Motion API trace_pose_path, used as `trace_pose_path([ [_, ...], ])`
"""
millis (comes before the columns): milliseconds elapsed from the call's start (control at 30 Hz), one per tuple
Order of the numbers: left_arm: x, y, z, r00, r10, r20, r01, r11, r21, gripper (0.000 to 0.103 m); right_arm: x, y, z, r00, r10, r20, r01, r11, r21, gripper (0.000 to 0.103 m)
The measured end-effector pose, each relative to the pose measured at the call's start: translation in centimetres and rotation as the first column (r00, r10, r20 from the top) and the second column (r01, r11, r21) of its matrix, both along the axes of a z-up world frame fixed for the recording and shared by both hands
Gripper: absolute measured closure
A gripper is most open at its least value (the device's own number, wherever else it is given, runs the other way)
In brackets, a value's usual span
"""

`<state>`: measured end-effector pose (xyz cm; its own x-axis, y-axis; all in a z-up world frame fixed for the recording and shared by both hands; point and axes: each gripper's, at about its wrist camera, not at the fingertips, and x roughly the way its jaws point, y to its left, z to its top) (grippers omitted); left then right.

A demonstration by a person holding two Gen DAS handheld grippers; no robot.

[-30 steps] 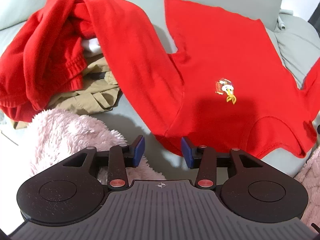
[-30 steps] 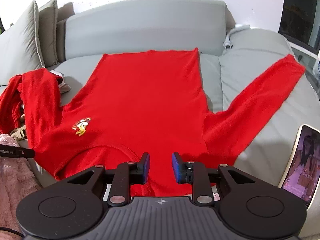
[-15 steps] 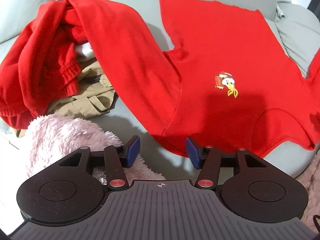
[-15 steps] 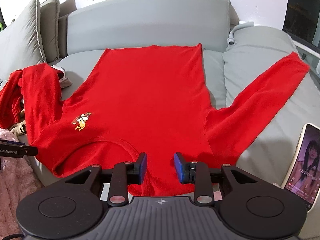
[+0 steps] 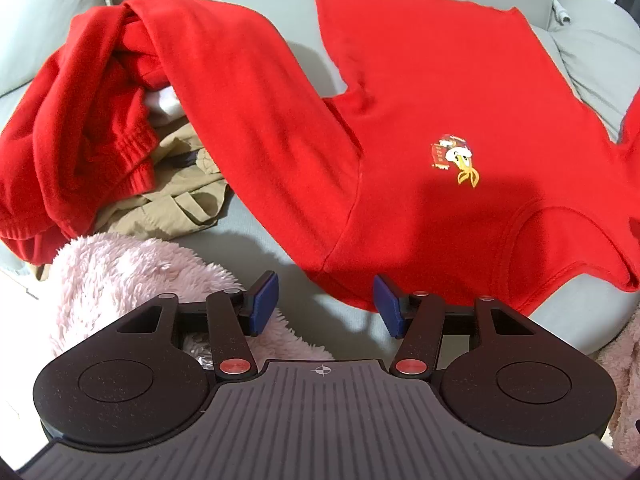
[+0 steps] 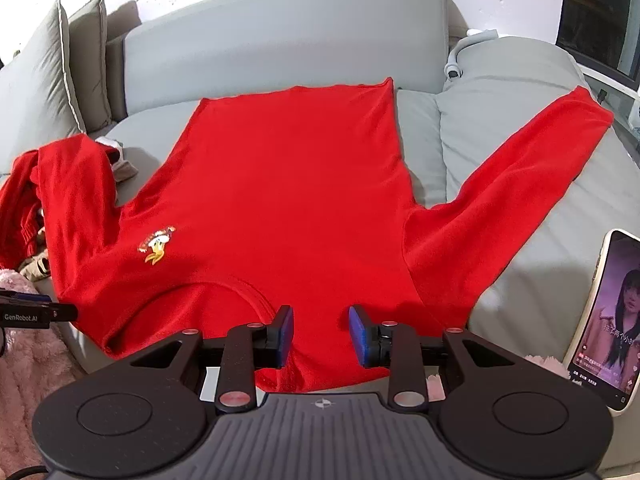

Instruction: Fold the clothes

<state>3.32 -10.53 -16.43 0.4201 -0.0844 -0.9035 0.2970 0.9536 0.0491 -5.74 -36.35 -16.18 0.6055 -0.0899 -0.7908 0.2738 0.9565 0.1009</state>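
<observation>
While both tongs hang apart and empty, the scene reads as follows. Sofa (image 6: 280,40): grey, carries everything; two grey cushions (image 6: 48,80) stand at its left end in the right wrist view. Sweater (image 6: 288,200): red, spread flat on the seat, front up, collar toward the cameras and hem toward the backrest. Its one sleeve (image 6: 520,184) lies stretched out diagonally to the right over a padded grey section; the other sleeve (image 5: 248,120) runs left and drapes over a heap of clothes.

Heap: a bunched red garment (image 5: 80,128) on top of a khaki garment (image 5: 176,196), with a bit of white cloth between them. Pink fleece (image 5: 128,280) lies at the sofa's near left edge, partly under the left tongs.

Left tongs (image 5: 325,306): open, blue pads clear of the cloth; the sweater's left shoulder edge lies just beyond and between the tips, not touching as far as seen. Right tongs (image 6: 320,336): open, over the sweater's near edge just right of the collar; contact cannot be told.

Phone (image 6: 608,320): propped at the right, screen lit, showing a woman's face. Duck emblem (image 6: 157,246): small, embroidered on the chest, left of centre in the right wrist view.
</observation>
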Motion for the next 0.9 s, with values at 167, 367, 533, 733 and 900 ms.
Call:
trace_pose_path([
  [167,-1.1,-2.3,2.3,0.983,-0.135,0.124,0.135,0.991,0.004,0.045,1.0,-0.5,0.5,1.000,-0.019,0.010,0.019,1.000,0.016,0.073],
  [367,-1.0,-7.3,1.2,0.954,-0.276,0.116,0.269,0.961,0.070,0.044,4.3,-1.1,-0.6,0.997,-0.055,-0.058,0.054,0.999,-0.003,0.074],
  [533,-0.7,-9.0,-1.1,0.952,-0.295,0.079,0.283,0.950,0.133,0.041,5.7,-0.6,-2.7,0.991,-0.013,-0.133,0.008,0.999,-0.041,0.074],
  [733,0.1,-7.0,-1.1,0.980,-0.201,0.005,0.201,0.979,0.026,0.041,4.9,0.0,-3.8,0.979,-0.013,-0.204,0.002,0.998,-0.056,0.073],
  [900,-1.9,-6.7,-0.7,0.973,-0.230,0.009,0.229,0.971,0.063,0.041,3.5,0.1,-3.3,0.970,-0.025,-0.243,0.020,1.000,-0.019,0.073],
])
